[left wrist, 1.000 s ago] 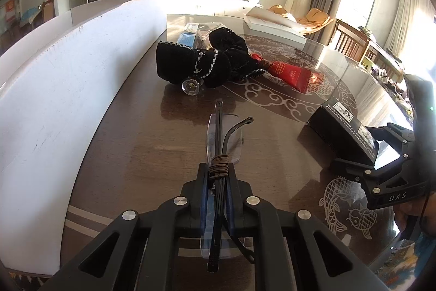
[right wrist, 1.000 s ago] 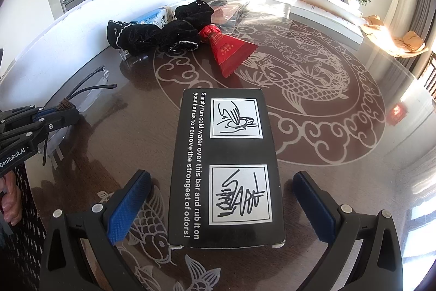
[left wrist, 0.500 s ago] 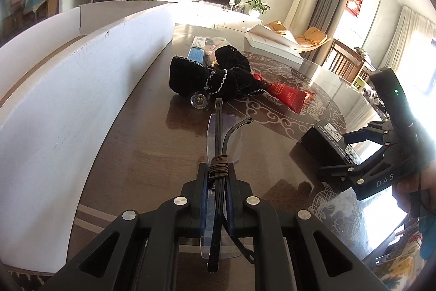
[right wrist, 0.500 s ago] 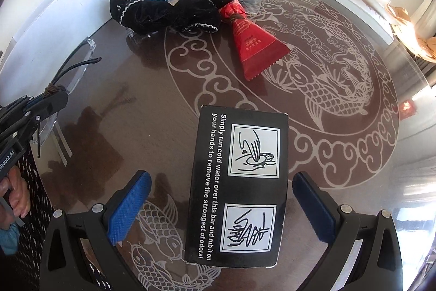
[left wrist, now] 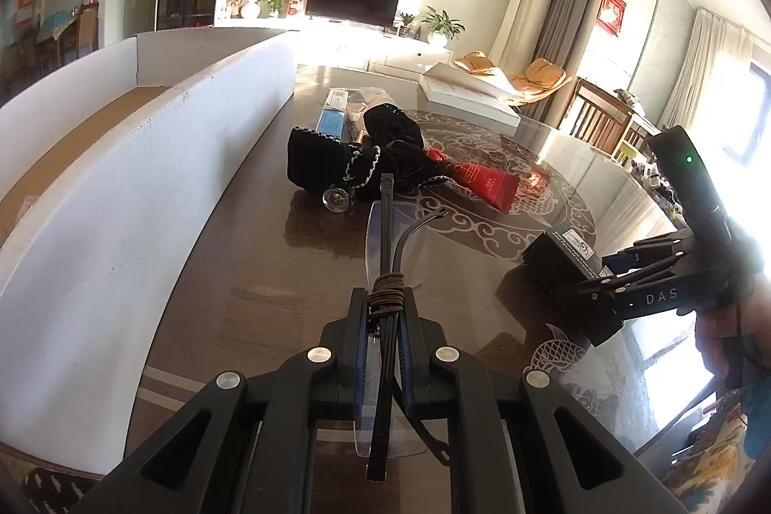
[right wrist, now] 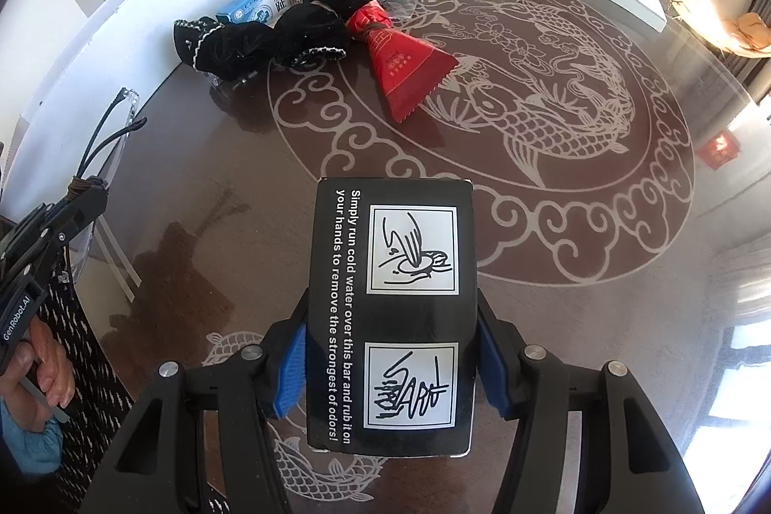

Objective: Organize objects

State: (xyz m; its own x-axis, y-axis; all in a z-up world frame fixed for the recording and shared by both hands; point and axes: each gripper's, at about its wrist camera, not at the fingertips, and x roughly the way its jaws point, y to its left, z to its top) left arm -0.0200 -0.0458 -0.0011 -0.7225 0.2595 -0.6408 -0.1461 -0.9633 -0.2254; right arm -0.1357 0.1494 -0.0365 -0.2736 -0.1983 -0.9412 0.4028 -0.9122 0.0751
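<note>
1. Now the black box sits between the blue pads of the right gripper. The jaws have just been closing, and both pads press on the long sides of the box. White pictures and white words show on its top.
2. From the left camera, the box looks tipped up at the far end, just over the dark table.
3. The left gripper is squeezed tight on a pair of glasses. The folded arms of the glasses are tied with a brown cord, and the clear lens sticks out past the fingertips, above the table.
4. A person's hand holds the left gripper's handle, at the left edge of the right camera's view.
5. Farther along the table lies a bunch of black cloth with a shiny trim.
6. A red packet lies just beside the cloth, touching it at its narrow end.
7. A blue and white box is behind the cloth, near a long white wall that runs along the table's edge.
8. The table top has a pale fish and swirl pattern.
9. Far off stand a dark TV and some green plants.
</note>
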